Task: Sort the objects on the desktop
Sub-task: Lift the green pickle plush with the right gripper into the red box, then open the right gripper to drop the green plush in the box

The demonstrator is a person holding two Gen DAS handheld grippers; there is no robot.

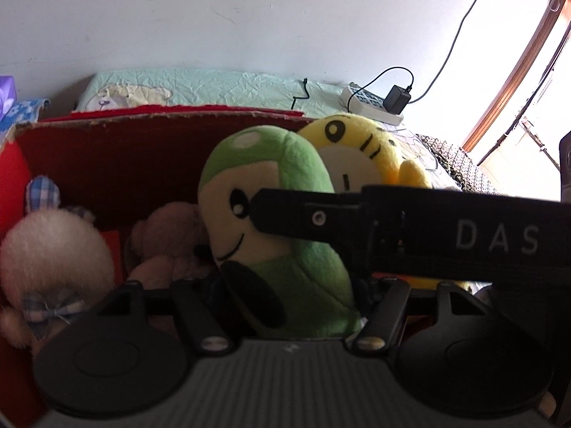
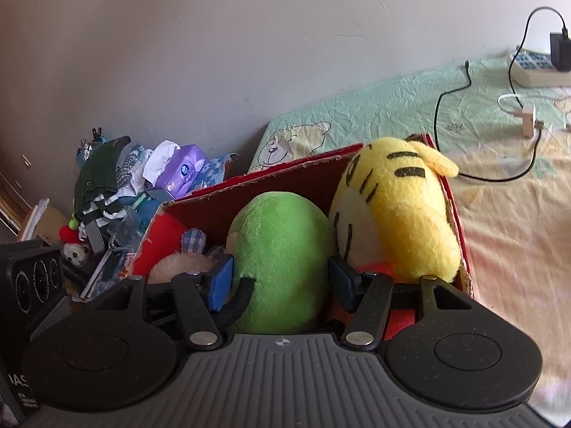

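- We judge the step in hand to be stowing the green plush toy [image 2: 282, 260] in the red cardboard box [image 2: 285, 182]; it stands upright inside, beside the yellow striped plush [image 2: 399, 214], and the two touch.
- Our right gripper [image 2: 280, 281] has its blue pads [image 2: 223, 281] on either flank of the green toy, seemingly pinching it.
- Our left gripper [image 1: 289, 306] sits low in front of the same toy; its fingertips are hidden, so we cannot tell how its jaws stand.
- Next, we think, the right jaws must part and draw back without dragging the toy out.
- The toys are soft, fuzzy and rounded, so they will squash and spring back. A cream fluffy plush [image 1: 53, 249] with a checked bow and a pinkish plush [image 1: 167, 246] lie lower in the box.
- The box has a rough, torn cardboard rim. It rests on a crinkled pale green sheet [image 2: 392, 107] printed with a bear.
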